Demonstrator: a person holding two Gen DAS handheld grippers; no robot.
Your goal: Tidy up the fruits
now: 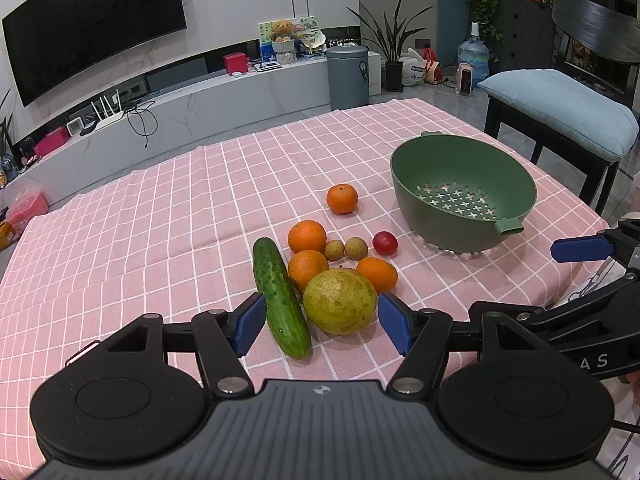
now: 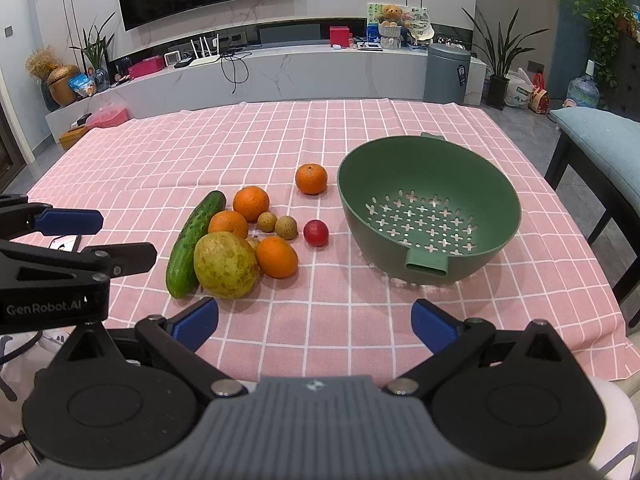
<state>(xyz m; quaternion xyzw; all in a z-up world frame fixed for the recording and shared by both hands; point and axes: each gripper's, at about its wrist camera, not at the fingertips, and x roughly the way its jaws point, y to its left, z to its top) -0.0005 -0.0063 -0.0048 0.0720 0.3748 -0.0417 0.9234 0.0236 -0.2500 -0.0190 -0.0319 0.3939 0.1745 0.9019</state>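
A pile of produce lies on the pink checked tablecloth (image 1: 160, 208): a green cucumber (image 1: 281, 297), a large yellow-green pear (image 1: 339, 301), several oranges (image 1: 307, 236), two small brown longans (image 1: 356, 248) and a small red fruit (image 1: 385, 243). An empty green colander (image 1: 464, 192) stands to their right. My left gripper (image 1: 322, 322) is open, its blue fingers on either side of the cucumber's near end and the pear. My right gripper (image 2: 316, 322) is open and empty, low over the cloth before the colander (image 2: 428, 208) and the pear (image 2: 226, 264).
A chair with a blue cushion (image 1: 560, 112) stands at the table's right side. A grey bin (image 1: 347, 76) and a TV bench (image 1: 200, 100) are beyond the far edge. The left gripper also shows at the left of the right wrist view (image 2: 60, 240).
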